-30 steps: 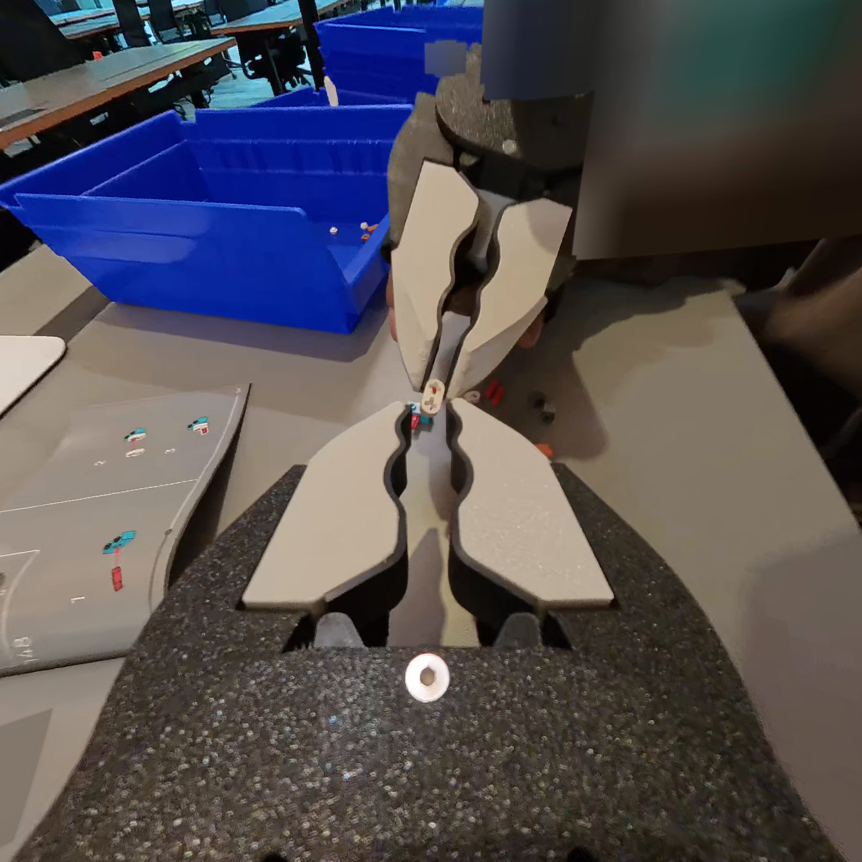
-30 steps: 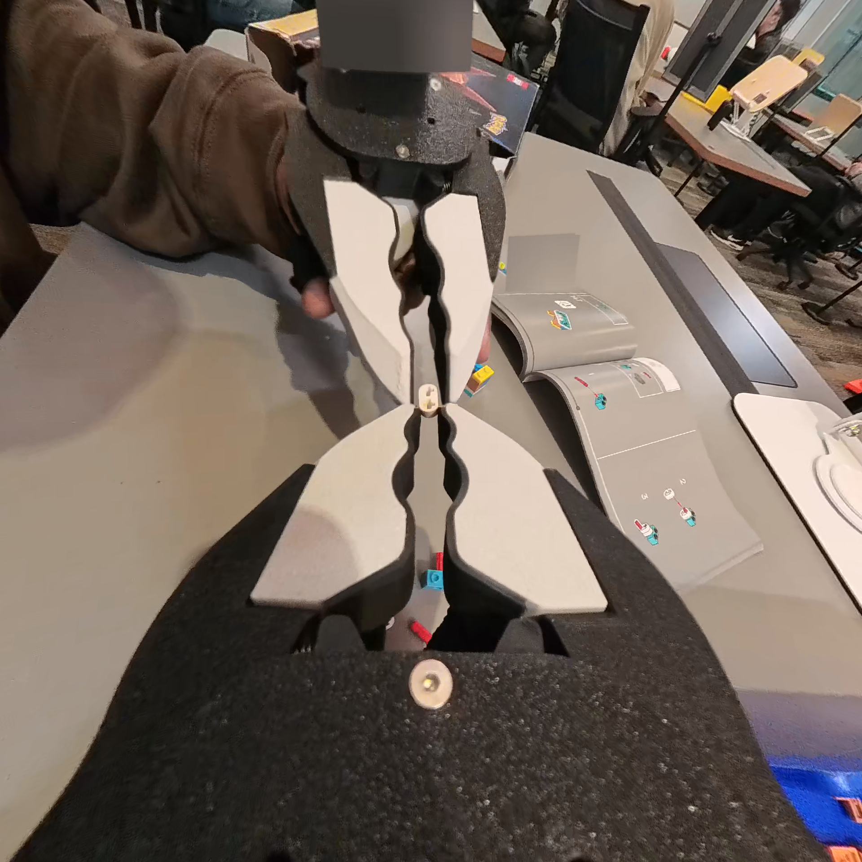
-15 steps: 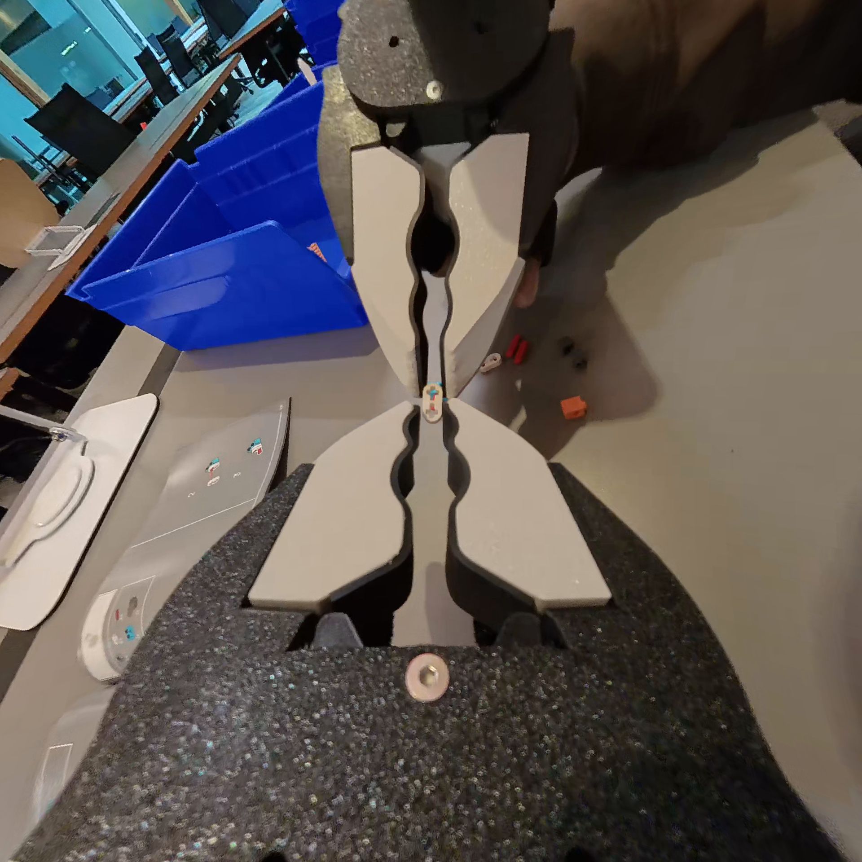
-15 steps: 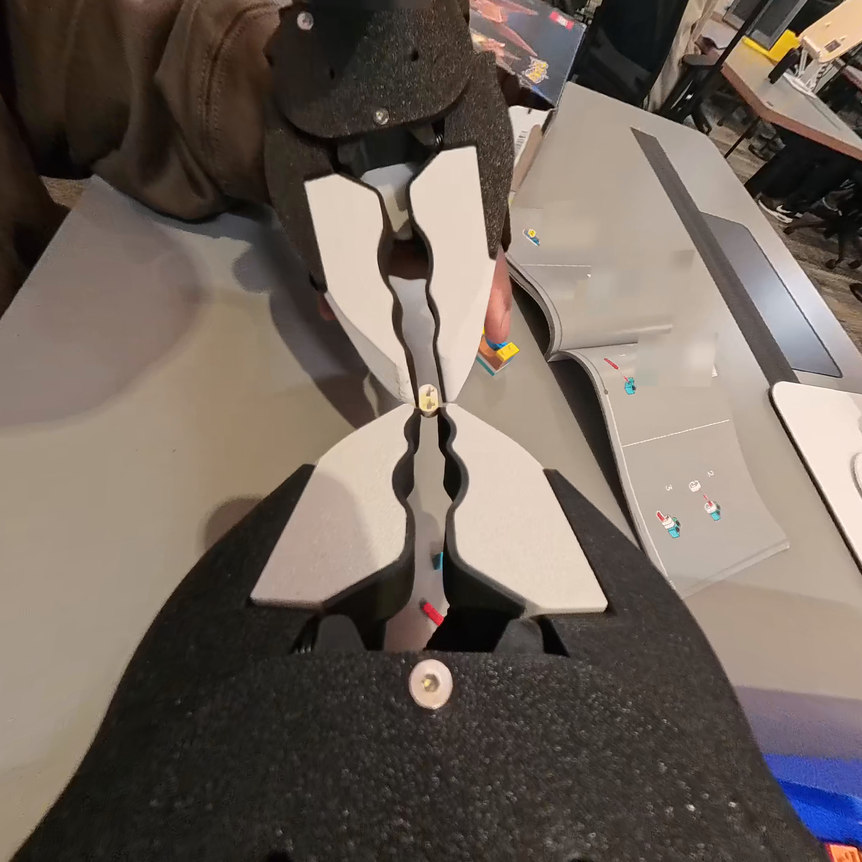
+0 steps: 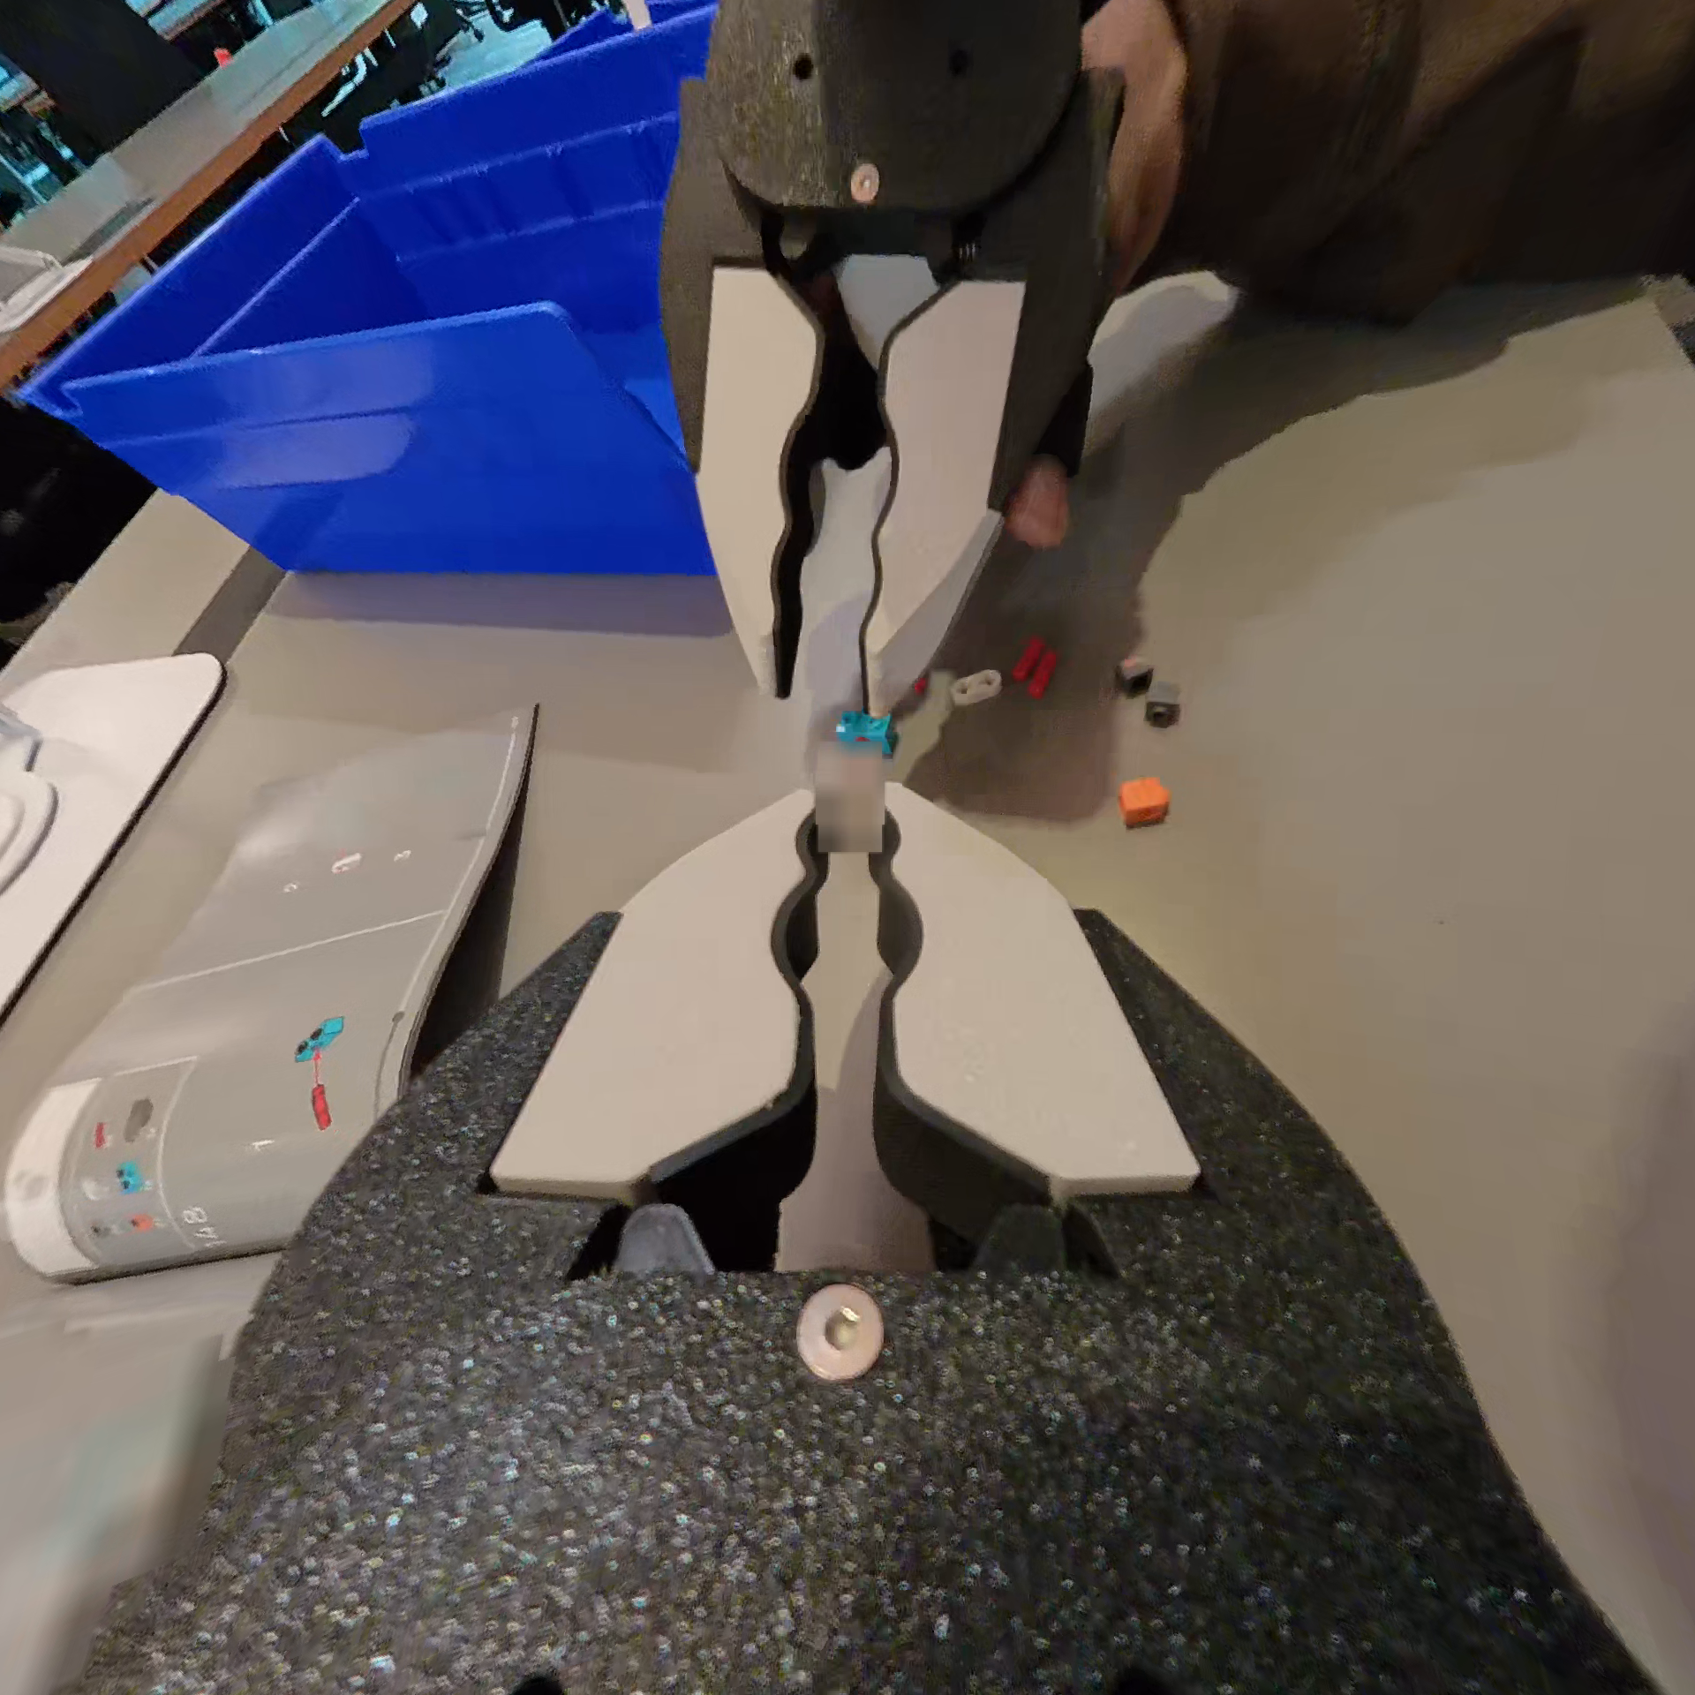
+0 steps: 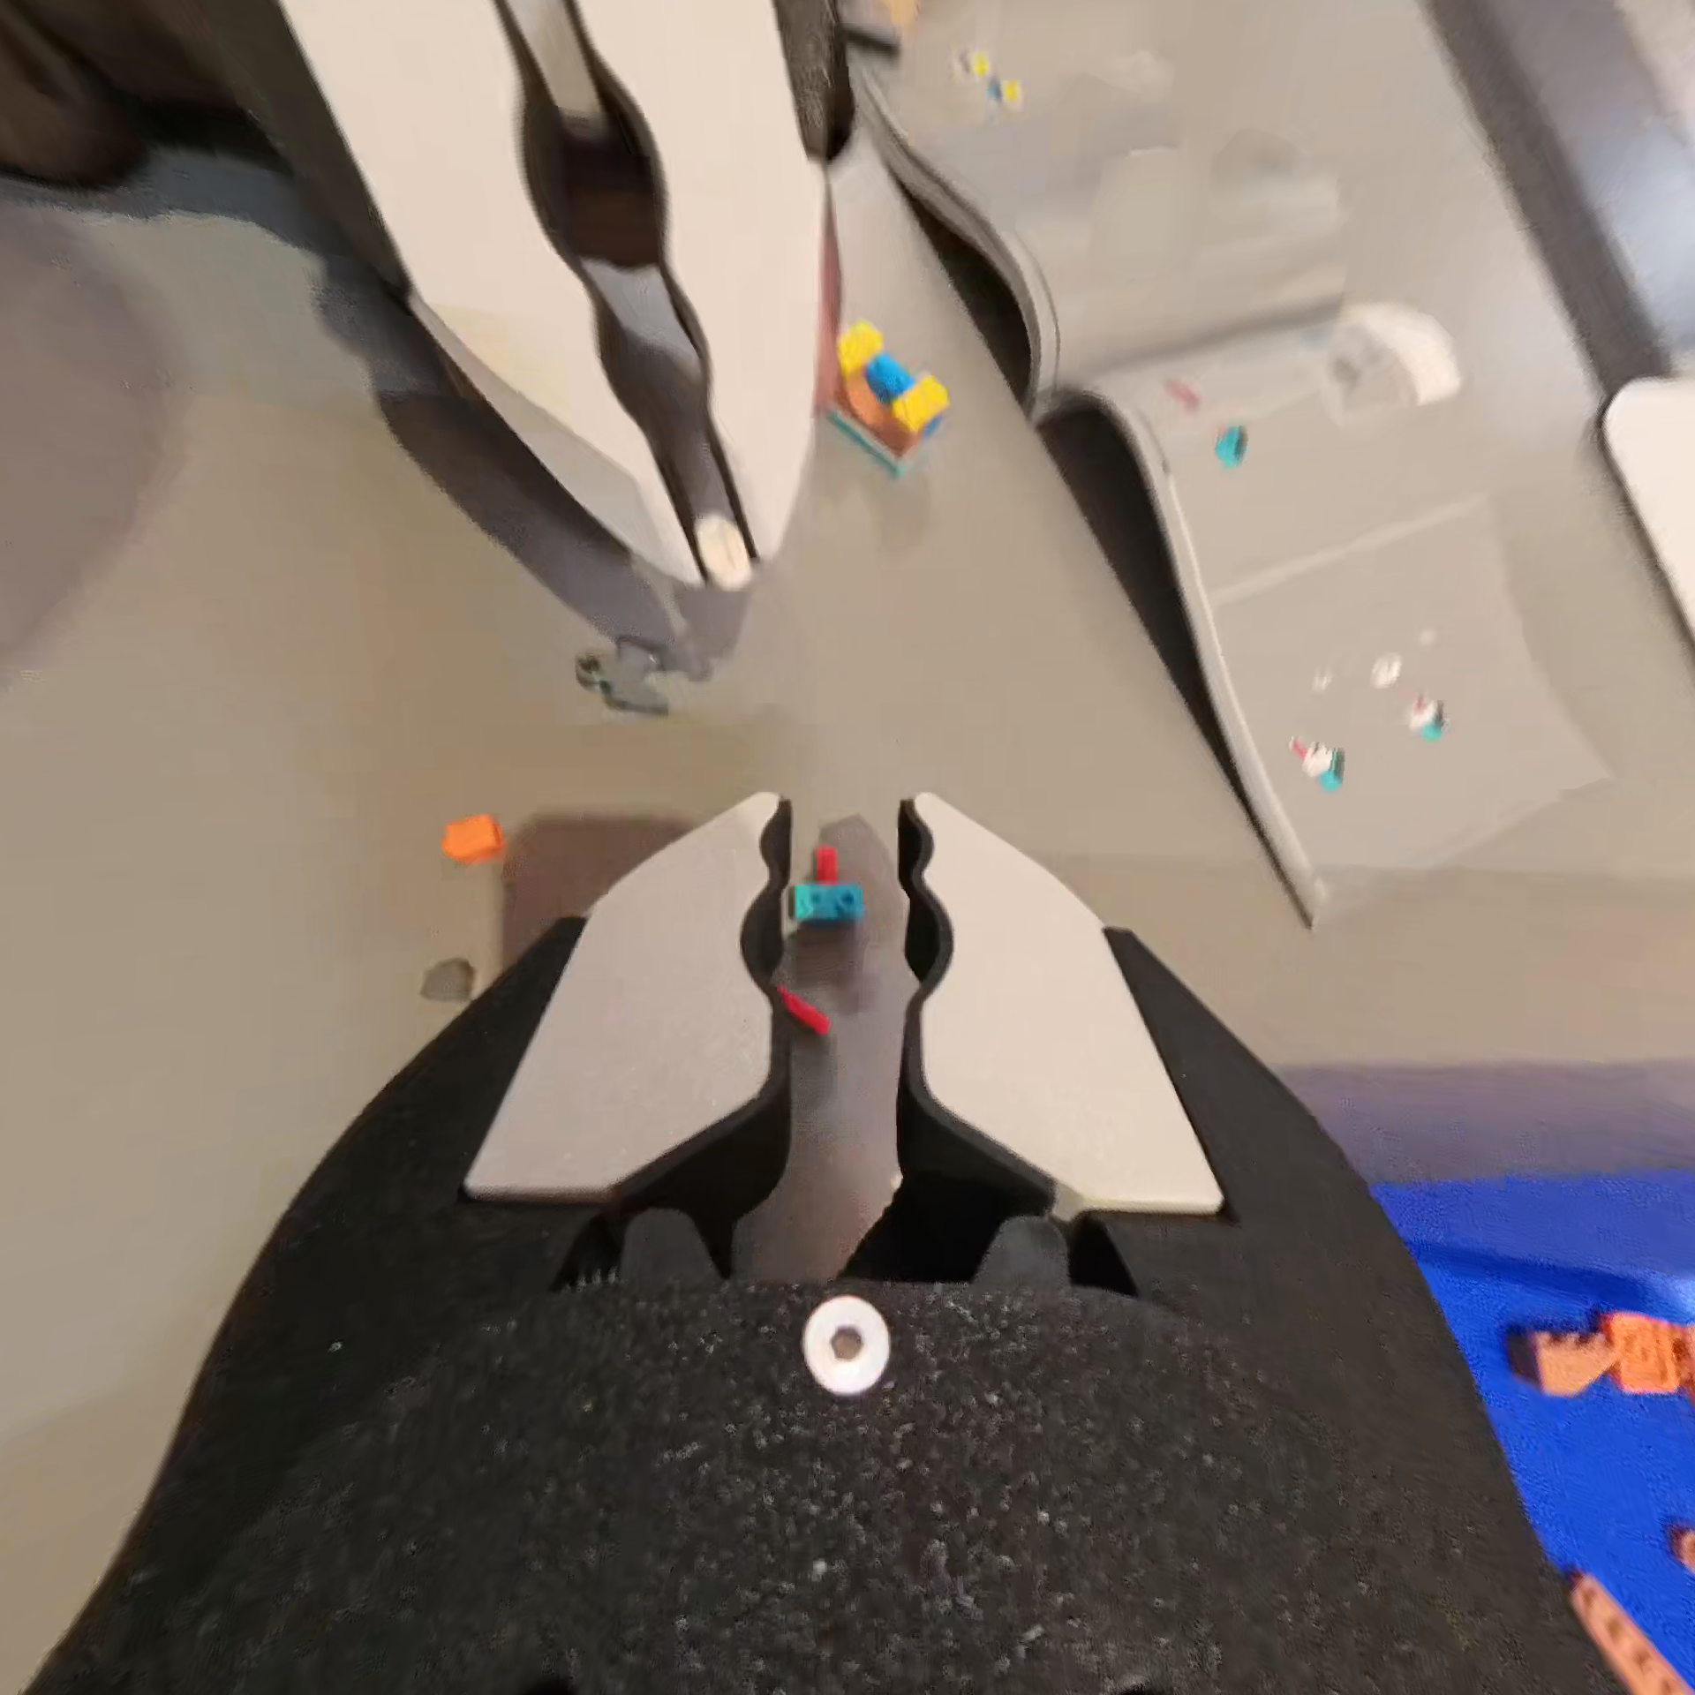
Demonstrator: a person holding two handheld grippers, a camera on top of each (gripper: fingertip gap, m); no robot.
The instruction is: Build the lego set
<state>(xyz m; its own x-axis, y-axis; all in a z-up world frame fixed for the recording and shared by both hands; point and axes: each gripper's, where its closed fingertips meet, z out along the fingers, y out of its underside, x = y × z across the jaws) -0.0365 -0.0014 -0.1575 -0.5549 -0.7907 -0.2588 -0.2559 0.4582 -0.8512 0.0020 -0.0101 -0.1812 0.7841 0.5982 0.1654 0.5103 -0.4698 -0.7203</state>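
Midway at best through the lego build: the left tongs (image 5: 848, 821) are pinched shut on a small cream piece (image 6: 722, 550), while the right tongs (image 6: 842, 807) stand apart, gripping nothing. Between the right tongs' open tips, and apparently lying on the table (image 6: 229, 734) beneath them, sits a teal brick (image 6: 827, 903) with a red peg (image 6: 827, 862) already plugged in. Its long axis runs crosswise to the right tongs' fingers, and the peg points forward, away from their palm and toward the left tongs. The cream piece pokes out end-on past the left tongs' tips; blur hides its exact tilt.

Done, by the look of it: 1 peg seated, and 1 small yellow-and-blue sub-model (image 6: 885, 394) standing just beyond the left tongs. Left to do: joining the cream piece to the teal brick, then much else. A second red peg (image 6: 805, 1009) lies deeper between the right tongs' fingers, and an orange brick (image 6: 472, 839) waits off their left side. The open instruction booklet (image 6: 1330, 596) lies to their right.
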